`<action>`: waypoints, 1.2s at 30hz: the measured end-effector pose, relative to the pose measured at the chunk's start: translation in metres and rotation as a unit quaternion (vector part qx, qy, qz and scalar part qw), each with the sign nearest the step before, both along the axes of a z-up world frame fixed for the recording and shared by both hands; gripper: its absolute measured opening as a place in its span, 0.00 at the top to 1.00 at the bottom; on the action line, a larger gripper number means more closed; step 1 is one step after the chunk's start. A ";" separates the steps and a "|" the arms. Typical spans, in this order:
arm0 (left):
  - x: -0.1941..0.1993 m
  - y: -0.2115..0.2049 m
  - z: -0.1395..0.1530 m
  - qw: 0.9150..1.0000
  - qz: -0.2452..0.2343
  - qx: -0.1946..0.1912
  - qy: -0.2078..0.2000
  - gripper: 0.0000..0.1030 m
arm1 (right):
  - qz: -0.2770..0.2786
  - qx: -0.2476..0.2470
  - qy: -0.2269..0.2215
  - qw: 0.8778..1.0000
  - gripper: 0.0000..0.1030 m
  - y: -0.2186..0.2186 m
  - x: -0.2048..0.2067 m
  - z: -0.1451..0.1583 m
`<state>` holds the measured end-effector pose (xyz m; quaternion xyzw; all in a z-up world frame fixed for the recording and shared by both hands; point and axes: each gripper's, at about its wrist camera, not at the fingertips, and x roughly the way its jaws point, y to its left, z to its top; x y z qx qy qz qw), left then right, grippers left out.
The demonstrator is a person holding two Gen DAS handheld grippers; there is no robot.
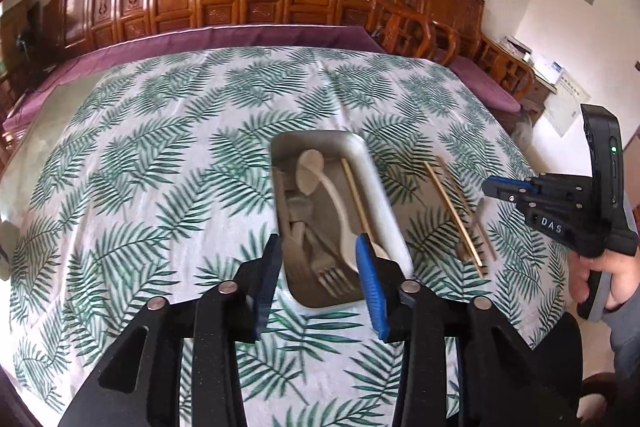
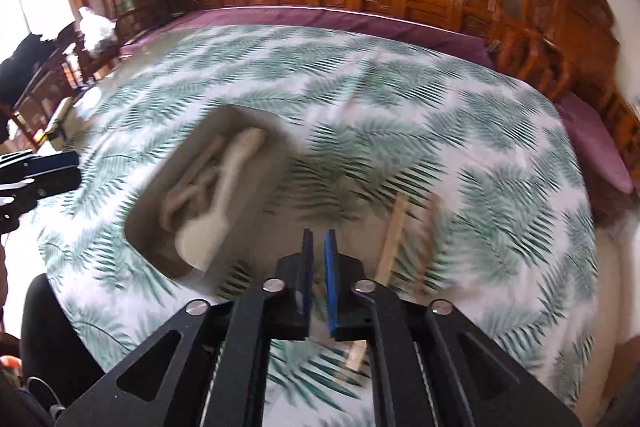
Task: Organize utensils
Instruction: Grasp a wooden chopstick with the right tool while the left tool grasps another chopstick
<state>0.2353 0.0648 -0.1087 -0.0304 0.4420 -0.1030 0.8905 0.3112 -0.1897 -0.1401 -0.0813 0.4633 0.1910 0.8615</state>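
Left tongs [image 1: 320, 259] gape empty above the tray [image 1: 394, 215] of utensils; right tongs [image 2: 319, 247] stand slightly parted, empty.

Tray [image 1: 362, 163] and chopsticks [image 1: 454, 211] interrupt open tablecloth [image 1: 160, 147].

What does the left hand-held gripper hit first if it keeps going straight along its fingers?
Probably the white rectangular tray, or the pale plastic forks lying in it. The left hand-held gripper points down with its open fingers straddling the tray's near end, nothing between them. Depth is uncertain.
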 end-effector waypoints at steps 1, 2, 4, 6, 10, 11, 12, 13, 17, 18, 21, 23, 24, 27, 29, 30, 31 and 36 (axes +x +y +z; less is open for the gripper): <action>0.000 -0.003 -0.001 1.000 -0.003 0.000 0.001 0.63 | -0.012 0.000 0.002 1.000 0.84 -0.012 0.000 -0.002; 0.001 -0.009 -0.001 1.000 -0.008 -0.001 0.002 0.61 | -0.025 0.001 0.006 1.000 0.83 -0.023 0.001 -0.005; 0.001 -0.019 -0.003 1.000 -0.018 -0.002 0.003 0.59 | -0.044 0.005 0.014 0.999 0.83 -0.041 0.000 -0.013; 0.001 -0.028 -0.005 1.000 -0.026 -0.001 0.006 0.58 | -0.057 0.009 0.022 0.998 0.83 -0.053 -0.001 -0.020; -0.002 -0.044 -0.010 0.999 -0.040 0.001 0.012 0.58 | -0.064 0.013 0.035 0.997 0.82 -0.059 -0.006 -0.037; -0.003 -0.047 -0.012 0.999 -0.044 0.000 0.015 0.58 | -0.066 0.014 0.039 0.997 0.81 -0.059 -0.008 -0.042; -0.003 -0.050 -0.013 0.999 -0.046 0.000 0.017 0.58 | -0.067 0.015 0.043 0.997 0.81 -0.058 -0.008 -0.045; -0.003 -0.053 -0.015 0.999 -0.048 0.001 0.019 0.58 | -0.068 0.018 0.049 0.996 0.80 -0.058 -0.009 -0.049; -0.005 -0.064 -0.020 0.998 -0.059 0.008 0.024 0.57 | -0.069 0.026 0.071 0.995 0.79 -0.053 -0.009 -0.066; -0.006 -0.066 -0.021 0.998 -0.060 0.008 0.025 0.57 | -0.068 0.028 0.077 0.994 0.79 -0.052 -0.010 -0.070; -0.007 -0.068 -0.023 0.998 -0.061 0.008 0.029 0.57 | -0.061 0.028 0.084 0.994 0.79 -0.044 -0.012 -0.078; -0.008 -0.069 -0.025 0.997 -0.063 0.010 0.031 0.57 | -0.054 0.029 0.092 0.994 0.79 -0.039 -0.013 -0.084; -0.008 -0.069 -0.025 0.997 -0.063 0.010 0.032 0.57 | -0.051 0.028 0.096 0.994 0.79 -0.038 -0.012 -0.086; -0.008 -0.069 -0.027 0.997 -0.063 0.010 0.034 0.57 | -0.050 0.023 0.104 0.993 0.80 -0.036 -0.011 -0.094; -0.009 -0.070 -0.027 0.997 -0.063 0.010 0.035 0.57 | -0.052 0.021 0.108 0.993 0.85 -0.036 -0.009 -0.098; -0.008 -0.070 -0.027 0.997 -0.064 0.011 0.035 0.57 | -0.054 0.022 0.108 0.992 0.86 -0.037 -0.008 -0.099; -0.008 -0.071 -0.027 0.997 -0.065 0.011 0.035 0.57 | -0.058 0.025 0.108 0.992 0.86 -0.039 -0.007 -0.099; -0.008 -0.074 -0.029 0.997 -0.070 0.012 0.038 0.57 | -0.072 0.017 0.116 0.991 0.91 -0.043 0.002 -0.106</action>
